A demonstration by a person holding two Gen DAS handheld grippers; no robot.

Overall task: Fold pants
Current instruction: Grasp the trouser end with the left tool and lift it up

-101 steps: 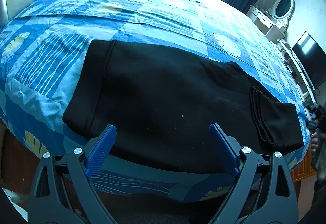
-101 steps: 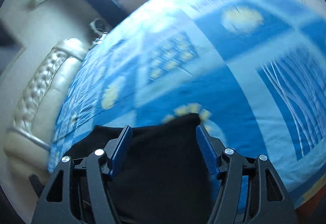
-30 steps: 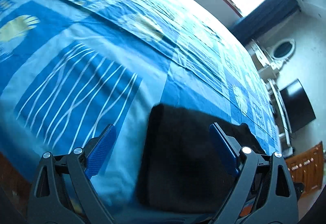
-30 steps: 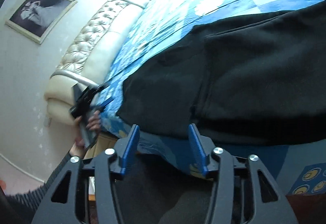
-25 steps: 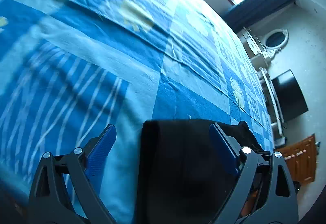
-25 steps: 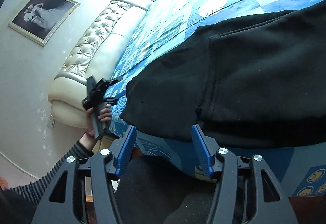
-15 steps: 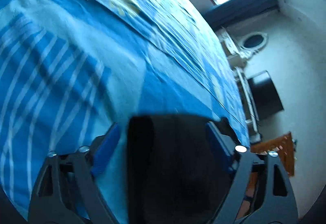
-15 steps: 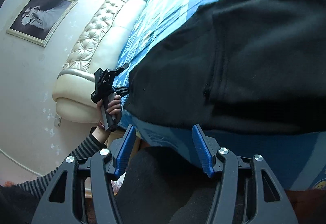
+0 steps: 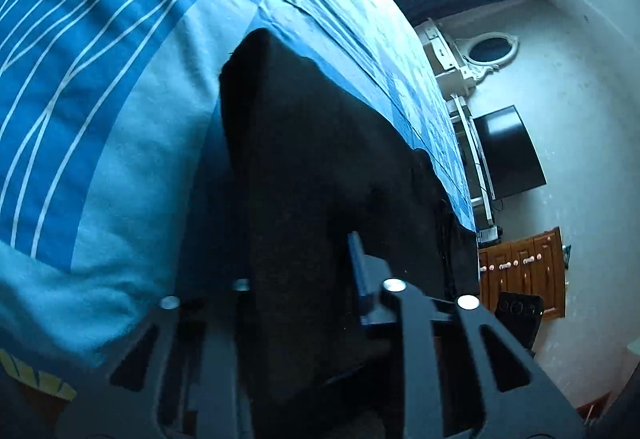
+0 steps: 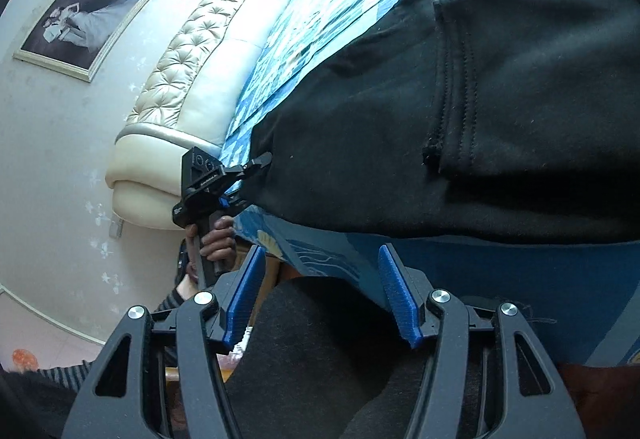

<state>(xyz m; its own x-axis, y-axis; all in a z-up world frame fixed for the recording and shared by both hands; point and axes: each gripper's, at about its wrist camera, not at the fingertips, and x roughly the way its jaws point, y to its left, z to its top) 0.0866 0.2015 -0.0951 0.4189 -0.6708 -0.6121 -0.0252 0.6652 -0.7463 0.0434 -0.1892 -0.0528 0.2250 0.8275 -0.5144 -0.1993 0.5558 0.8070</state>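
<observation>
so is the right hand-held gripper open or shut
Open: the right hand-held gripper has its blue pads apart with nothing pinched, short of the black pants.

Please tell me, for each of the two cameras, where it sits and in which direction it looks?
Left wrist: sits on the left gripper, looks along the bed toward the window; its fingers are closing on the pants.
Right wrist: sits on the right gripper at the bed's edge, faces the headboard; its open fingers, a hand and a striped sleeve show.
Shared: pants, bed.

Black pants on blue bedspread; right gripper agape, empty.
</observation>
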